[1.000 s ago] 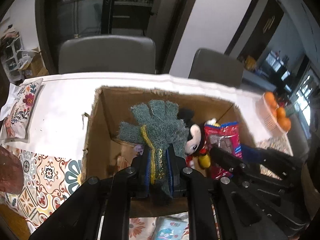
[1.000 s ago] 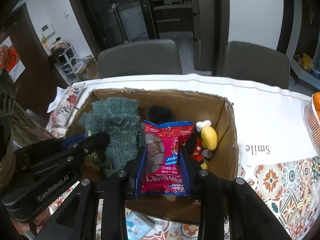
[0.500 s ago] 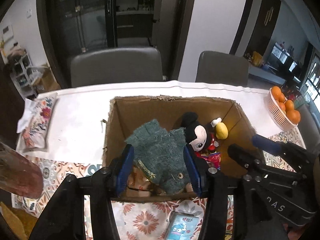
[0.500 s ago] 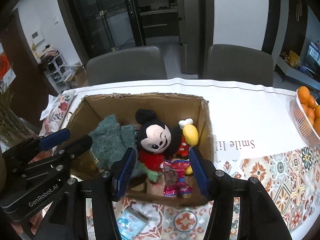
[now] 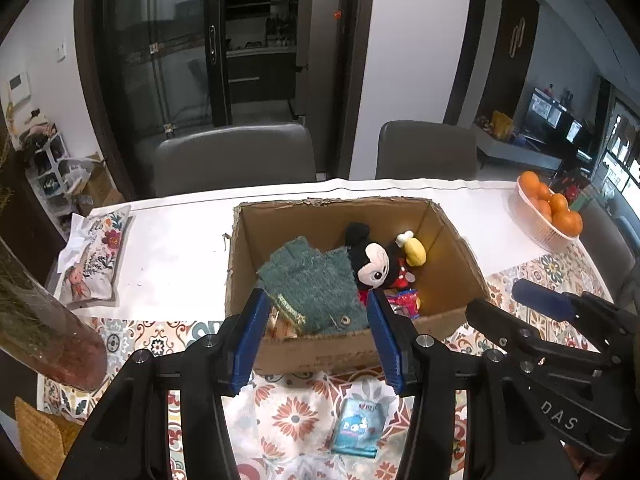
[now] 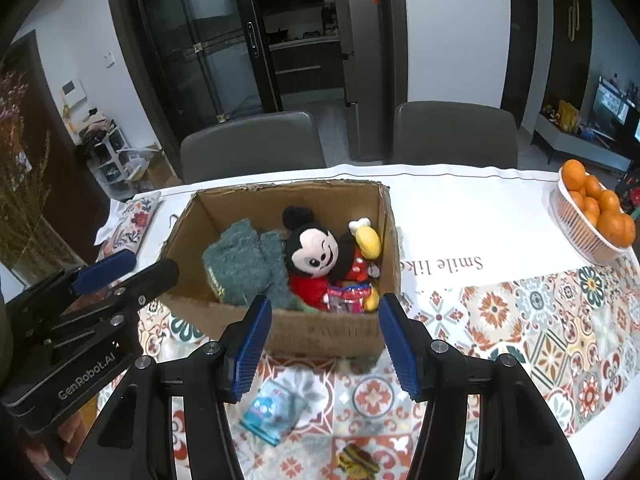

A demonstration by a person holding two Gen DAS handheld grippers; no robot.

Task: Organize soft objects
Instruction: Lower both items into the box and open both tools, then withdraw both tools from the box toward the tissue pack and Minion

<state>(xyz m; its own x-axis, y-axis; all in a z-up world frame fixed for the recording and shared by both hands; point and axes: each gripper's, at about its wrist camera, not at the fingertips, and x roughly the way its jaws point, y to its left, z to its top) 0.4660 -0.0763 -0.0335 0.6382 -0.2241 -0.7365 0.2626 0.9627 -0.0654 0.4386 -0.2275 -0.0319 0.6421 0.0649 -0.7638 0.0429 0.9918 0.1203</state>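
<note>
A cardboard box (image 5: 352, 346) (image 6: 320, 334) stands on the table. In it lie a green knitted glove (image 5: 316, 284) (image 6: 240, 264), a Mickey Mouse plush (image 5: 374, 266) (image 6: 314, 252) and a red snack packet (image 5: 406, 302) (image 6: 346, 294). My left gripper (image 5: 316, 340) is open and empty, held above the box's near wall. My right gripper (image 6: 324, 340) is open and empty, likewise back from the box. A light blue packet (image 5: 358, 426) (image 6: 272, 406) lies on the tablecloth in front of the box.
A basket of oranges (image 5: 548, 212) (image 6: 592, 212) stands at the right. A floral tissue pack (image 5: 92, 260) lies at the left. A vase with dried stems (image 5: 44, 320) is near left. Two grey chairs (image 5: 236, 160) stand behind the table. A small dark item (image 6: 358, 458) lies near the front edge.
Both grippers opened: the left let go of the green glove, the right let go of the red snack packet, both now in the box. Both grippers pulled back and up from the box.
</note>
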